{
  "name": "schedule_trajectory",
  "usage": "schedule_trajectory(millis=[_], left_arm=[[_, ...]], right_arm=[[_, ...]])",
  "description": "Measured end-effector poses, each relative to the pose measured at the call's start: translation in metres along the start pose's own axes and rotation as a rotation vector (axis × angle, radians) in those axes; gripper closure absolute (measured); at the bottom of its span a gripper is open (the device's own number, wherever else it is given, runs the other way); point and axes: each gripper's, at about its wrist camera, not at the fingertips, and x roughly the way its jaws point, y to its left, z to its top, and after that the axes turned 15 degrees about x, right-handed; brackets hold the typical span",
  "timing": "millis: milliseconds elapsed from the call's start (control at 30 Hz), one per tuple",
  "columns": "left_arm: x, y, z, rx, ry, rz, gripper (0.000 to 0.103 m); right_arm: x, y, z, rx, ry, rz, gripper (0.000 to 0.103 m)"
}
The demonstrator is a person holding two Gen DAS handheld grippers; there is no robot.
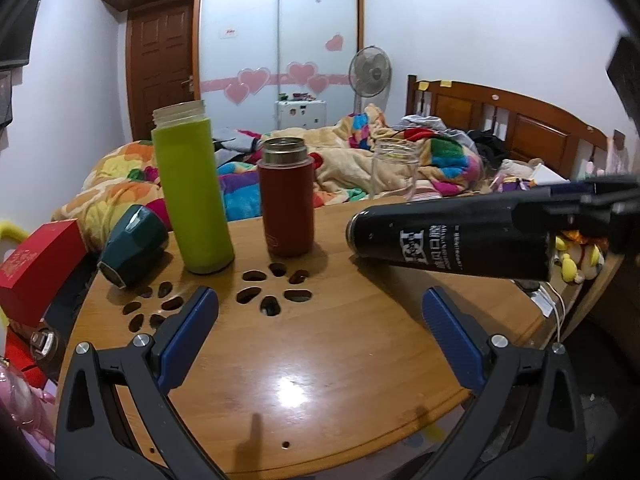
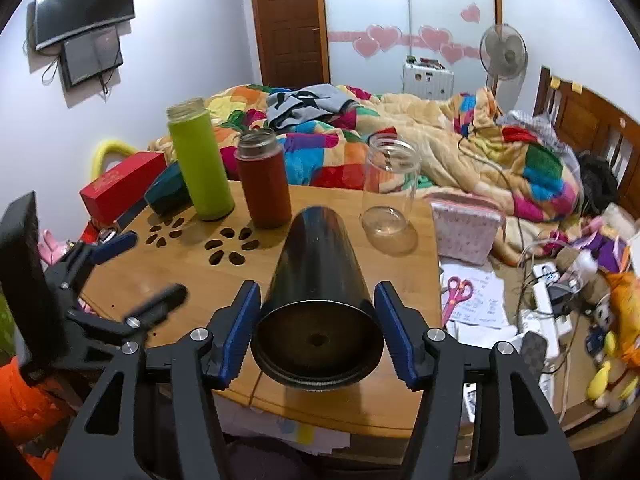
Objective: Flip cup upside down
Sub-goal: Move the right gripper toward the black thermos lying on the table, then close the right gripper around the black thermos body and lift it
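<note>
My right gripper [image 2: 318,332] is shut on a tall black cup [image 2: 316,280] and holds it tilted close to level above the wooden table [image 2: 192,264], one end facing the camera. In the left wrist view the black cup [image 1: 452,242] hangs level at the right, held by the right gripper [image 1: 576,208]. My left gripper [image 1: 320,320] is open and empty over the table's near half [image 1: 320,380]; it also shows at the left of the right wrist view [image 2: 136,264].
A green bottle [image 1: 192,192], a red flask [image 1: 286,200] and a clear glass jar [image 1: 394,170] stand upright at the table's far side. A teal cup [image 1: 132,244] lies on its side by a red box [image 1: 38,264]. A bed with blankets lies behind.
</note>
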Motion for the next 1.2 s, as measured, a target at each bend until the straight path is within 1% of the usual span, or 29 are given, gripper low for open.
schedule_trajectory(millis=[33,67,100,133,167,200,267,300,333,367,400,433,467,500,533,567,700,800,833,867,900,933,1000,1033,1167,1200], left_arm=[[-0.001,-0.003,-0.001,0.006,-0.009,-0.003,0.0],[-0.001,-0.006,-0.001,0.014,-0.018,-0.007,0.0],[-0.001,-0.009,0.0,0.023,-0.026,-0.014,0.0],[-0.001,-0.011,-0.001,0.027,-0.035,-0.022,0.0],[0.0,-0.014,-0.001,0.031,-0.043,-0.029,0.0],[0.002,-0.017,-0.001,0.037,-0.047,-0.033,0.0],[0.012,-0.02,-0.004,0.036,-0.03,-0.032,0.0],[0.019,-0.021,-0.007,0.029,-0.001,-0.036,0.0],[0.027,-0.021,-0.009,0.028,0.034,-0.044,0.0],[0.03,-0.022,-0.01,0.033,0.051,-0.044,0.0],[0.03,-0.024,-0.012,0.043,0.062,-0.035,0.0],[0.029,-0.025,-0.012,0.049,0.059,-0.03,0.0],[0.025,-0.024,-0.012,0.054,0.048,-0.025,0.0],[0.023,-0.024,-0.012,0.057,0.043,-0.02,0.0],[0.022,-0.024,-0.011,0.062,0.042,-0.016,0.0],[0.021,-0.023,-0.011,0.064,0.041,-0.01,0.0],[0.022,-0.017,-0.01,0.039,0.043,0.013,0.0],[0.02,-0.012,-0.01,0.019,0.052,0.021,0.0],[0.019,-0.01,-0.011,0.02,0.055,0.028,0.0],[0.017,-0.009,-0.012,0.025,0.057,0.033,0.0],[0.016,-0.008,-0.013,0.027,0.059,0.035,0.0],[0.015,-0.007,-0.015,0.029,0.061,0.038,0.0],[0.012,-0.006,-0.019,0.035,0.071,0.044,0.0],[0.011,-0.006,-0.021,0.037,0.078,0.046,0.0],[0.007,-0.004,-0.029,0.041,0.092,0.058,0.0],[0.006,-0.003,-0.031,0.042,0.093,0.059,0.0]], right_arm=[[-0.006,0.006,0.001,-0.013,-0.002,-0.001,0.049],[-0.01,0.01,0.002,-0.019,-0.001,0.002,0.059],[-0.013,0.012,0.003,-0.022,-0.001,0.01,0.102],[-0.015,0.015,0.008,-0.003,0.041,0.049,0.097],[-0.018,0.017,0.01,0.005,0.049,0.065,0.098],[-0.018,0.022,0.011,-0.012,0.056,0.06,0.098],[-0.009,0.026,0.006,-0.047,0.058,0.004,0.098],[-0.003,0.024,0.002,-0.043,0.074,0.003,0.098],[0.017,0.018,-0.006,-0.031,0.124,-0.004,0.098],[0.029,0.013,-0.013,-0.014,0.141,-0.047,0.098],[0.044,0.003,-0.022,0.022,0.17,-0.063,0.097],[0.041,-0.002,-0.023,0.052,0.105,-0.039,0.09],[0.048,-0.011,-0.025,0.103,0.11,-0.026,0.068],[0.05,-0.013,-0.025,0.126,0.115,-0.008,0.054],[0.055,-0.017,-0.027,0.159,0.109,0.019,0.054],[0.058,-0.018,-0.028,0.164,0.109,0.023,0.054],[0.071,-0.014,-0.04,0.143,0.131,0.032,0.054],[0.081,-0.008,-0.057,0.13,0.142,0.016,0.053],[0.084,-0.007,-0.063,0.138,0.147,0.011,0.051],[0.085,-0.007,-0.065,0.147,0.151,0.005,0.046],[0.087,-0.007,-0.063,0.16,0.157,0.006,0.044],[0.093,-0.008,-0.069,0.179,0.162,0.004,0.043],[0.092,-0.016,-0.071,0.192,0.169,0.001,0.041],[0.101,-0.018,-0.077,0.2,0.172,-0.006,0.041],[0.1,-0.017,-0.091,0.238,0.192,-0.016,0.041],[0.09,-0.016,-0.087,0.245,0.18,-0.017,0.042]])
